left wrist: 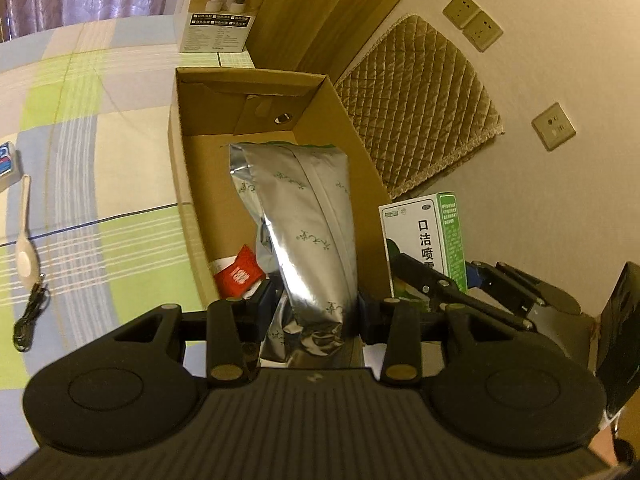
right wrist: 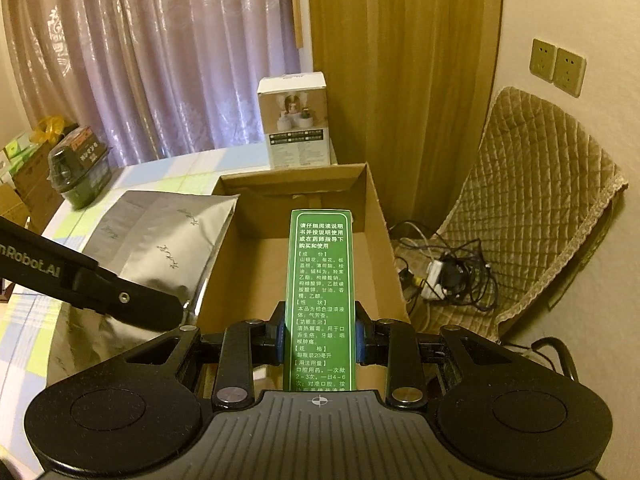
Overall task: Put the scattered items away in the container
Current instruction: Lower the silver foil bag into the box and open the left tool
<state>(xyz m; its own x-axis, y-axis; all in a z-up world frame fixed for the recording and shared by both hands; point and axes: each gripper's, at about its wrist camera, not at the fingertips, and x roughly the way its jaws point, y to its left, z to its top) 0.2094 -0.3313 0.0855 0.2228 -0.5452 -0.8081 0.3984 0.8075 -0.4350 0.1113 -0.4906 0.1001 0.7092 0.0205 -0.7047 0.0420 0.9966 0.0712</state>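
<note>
The left gripper [left wrist: 316, 308] has its jaws clamped on the lower end of a silver foil pouch [left wrist: 304, 216], which extends forward over the open cardboard box [left wrist: 182, 184]. Inside the box, a small red packet [left wrist: 239, 274] lies at the near left corner. The right gripper [right wrist: 320, 336] has its jaws closed against the two sides of a green and white medicine carton [right wrist: 322, 296], held lengthwise above the near edge of the same box [right wrist: 376, 216].

In the left wrist view, a white spoon [left wrist: 25, 236] and a coiled black cable [left wrist: 30, 318] lie on the checked cloth [left wrist: 100, 160] of the worktop, well apart from the box. A white product box [left wrist: 220, 4] stands just beyond the far end of the cardboard box. A quilted chair [right wrist: 532, 208] stands to the right.
</note>
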